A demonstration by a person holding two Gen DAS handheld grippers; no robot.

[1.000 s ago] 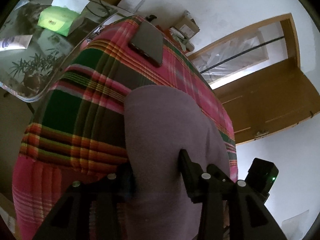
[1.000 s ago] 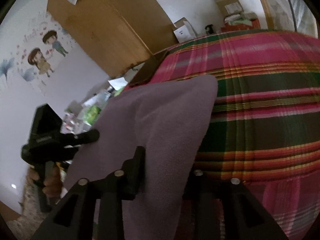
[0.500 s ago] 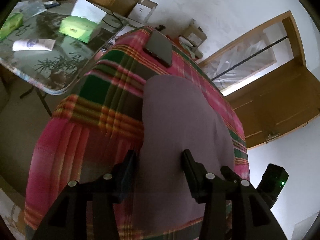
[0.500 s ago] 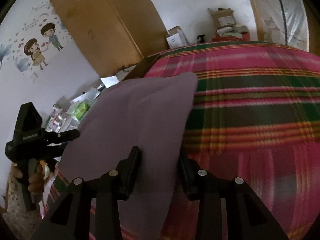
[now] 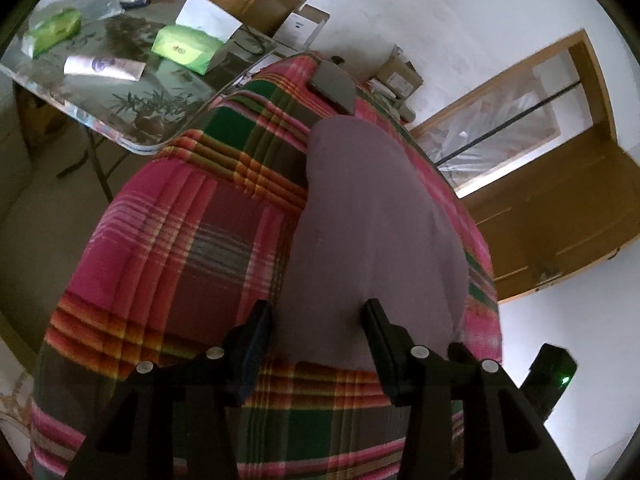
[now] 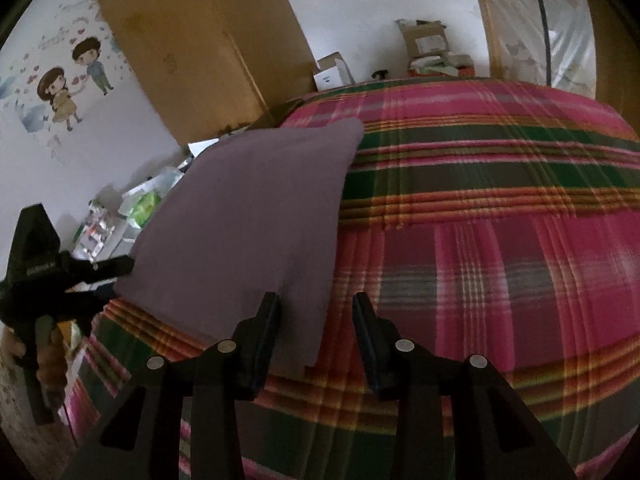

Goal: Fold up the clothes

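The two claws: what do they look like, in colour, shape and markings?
Both are matt black. The left claw and the right claw each have two flat, blade-like fingers on angular black brackets, fixed with round silver screws. In the right wrist view, the left claw's body carries small pale lettering, too small to read. In the left wrist view, a green light glows on the right claw's black body. No cables or sleeves show.

Open right claw (image 6: pixel 316 312) above purple cloth (image 6: pixel 256 216) on plaid bedspread (image 6: pixel 500 240).

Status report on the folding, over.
Both grippers open. Purple cloth flat on plaid bed. Nothing in the way.
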